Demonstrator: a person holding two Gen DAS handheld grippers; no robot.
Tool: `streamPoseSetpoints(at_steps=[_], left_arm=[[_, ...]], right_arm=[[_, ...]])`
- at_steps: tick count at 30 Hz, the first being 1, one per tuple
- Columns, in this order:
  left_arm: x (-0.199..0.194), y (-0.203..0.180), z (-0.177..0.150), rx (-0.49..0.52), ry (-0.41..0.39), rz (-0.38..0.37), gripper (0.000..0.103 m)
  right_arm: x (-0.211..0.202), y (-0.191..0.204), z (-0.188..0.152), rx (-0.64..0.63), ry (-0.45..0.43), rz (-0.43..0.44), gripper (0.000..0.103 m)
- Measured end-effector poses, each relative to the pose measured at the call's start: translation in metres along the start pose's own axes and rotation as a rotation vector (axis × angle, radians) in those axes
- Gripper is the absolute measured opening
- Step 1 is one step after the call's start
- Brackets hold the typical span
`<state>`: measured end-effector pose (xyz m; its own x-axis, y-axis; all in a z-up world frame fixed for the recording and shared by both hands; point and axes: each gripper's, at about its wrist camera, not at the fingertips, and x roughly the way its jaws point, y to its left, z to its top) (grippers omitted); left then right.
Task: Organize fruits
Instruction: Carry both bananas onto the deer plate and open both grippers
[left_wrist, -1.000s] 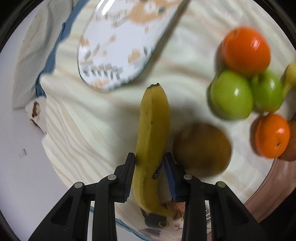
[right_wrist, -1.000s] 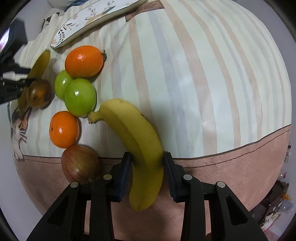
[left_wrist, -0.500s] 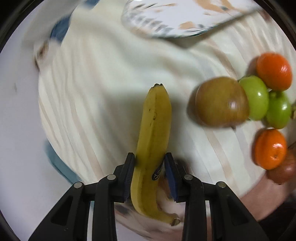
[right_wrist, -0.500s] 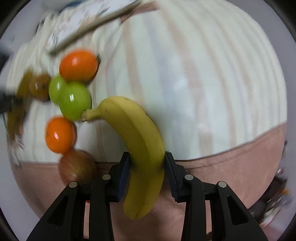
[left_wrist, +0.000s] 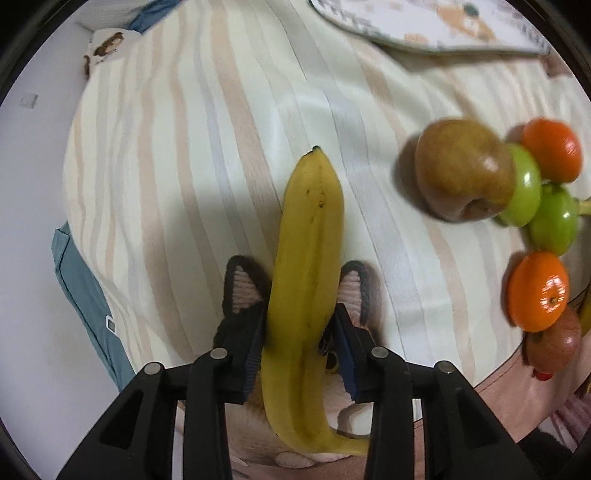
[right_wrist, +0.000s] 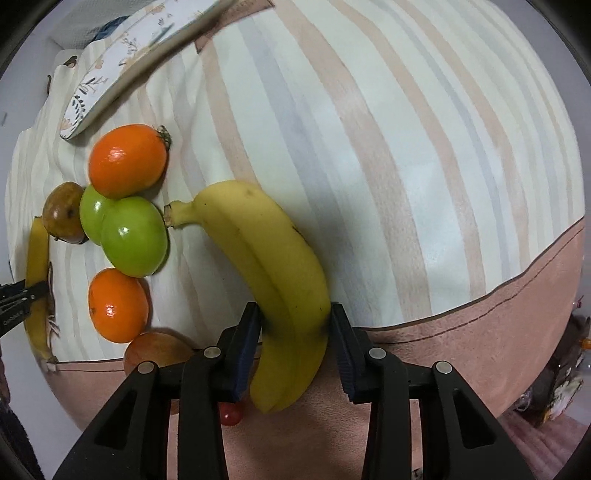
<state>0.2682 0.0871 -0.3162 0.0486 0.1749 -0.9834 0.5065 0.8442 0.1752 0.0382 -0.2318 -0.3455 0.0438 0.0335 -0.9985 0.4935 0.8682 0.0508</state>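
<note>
My left gripper (left_wrist: 300, 334) is shut on a yellow banana (left_wrist: 310, 258) that points away over the striped cloth (left_wrist: 166, 166). My right gripper (right_wrist: 294, 336) is shut on a second banana (right_wrist: 269, 266), stem end toward two green apples (right_wrist: 133, 236). Two oranges (right_wrist: 127, 160) (right_wrist: 116, 304), a brown pear (right_wrist: 62, 218) and a reddish apple (right_wrist: 155, 350) sit clustered left of it. The same cluster shows at the right of the left wrist view, with the pear (left_wrist: 463, 173) nearest. The left gripper's banana (right_wrist: 37, 280) shows at the far left of the right wrist view.
A patterned oval plate (right_wrist: 140, 62) lies at the far edge of the cloth; it also shows in the left wrist view (left_wrist: 424, 26). A pink border band (right_wrist: 480, 350) runs along the near cloth edge. A small red object (right_wrist: 231, 413) lies below the right gripper.
The left gripper has swung left and risen with its banana, so the plate and fruit cluster shifted right in its view. The right gripper has lifted its banana slightly.
</note>
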Motion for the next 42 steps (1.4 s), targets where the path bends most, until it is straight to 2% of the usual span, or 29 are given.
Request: streamPoseSetpoints(at_steps=[1, 6, 11, 15, 22, 27, 32, 38, 42], left_arm=[[-0.01, -0.012, -0.011, -0.01, -0.014, -0.01, 0.033], [-0.051, 0.003, -0.003, -0.06, -0.093, -0.093, 0.032], [-0.099, -0.008, 0.029, -0.056, -0.175, -0.151, 0.031], [-0.129, -0.026, 0.076, -0.038, -0.195, -0.192, 0.031], [-0.134, -0.04, 0.169, -0.015, -0.162, -0.225, 0.031], [-0.103, -0.054, 0.231, 0.006, -0.044, -0.272, 0.031], [-0.065, -0.064, 0.264, 0.009, 0.038, -0.264, 0.031], [-0.03, -0.056, 0.275, -0.056, 0.103, -0.293, 0.031], [-0.024, -0.054, 0.273, -0.063, 0.1, -0.304, 0.032]], right_arm=[[-0.003, 0.003, -0.004, 0.002, -0.014, 0.004, 0.04], [-0.033, 0.005, -0.004, 0.073, -0.07, 0.106, 0.04], [-0.071, 0.003, 0.03, 0.133, -0.115, 0.26, 0.04], [-0.099, 0.019, 0.082, 0.156, -0.14, 0.36, 0.04], [-0.088, 0.036, 0.162, 0.286, -0.124, 0.483, 0.04], [-0.062, 0.048, 0.213, 0.375, -0.086, 0.494, 0.04], [-0.036, 0.057, 0.254, 0.409, -0.075, 0.452, 0.04], [-0.011, 0.064, 0.284, 0.394, -0.068, 0.37, 0.04], [0.003, 0.072, 0.295, 0.381, -0.06, 0.348, 0.04]])
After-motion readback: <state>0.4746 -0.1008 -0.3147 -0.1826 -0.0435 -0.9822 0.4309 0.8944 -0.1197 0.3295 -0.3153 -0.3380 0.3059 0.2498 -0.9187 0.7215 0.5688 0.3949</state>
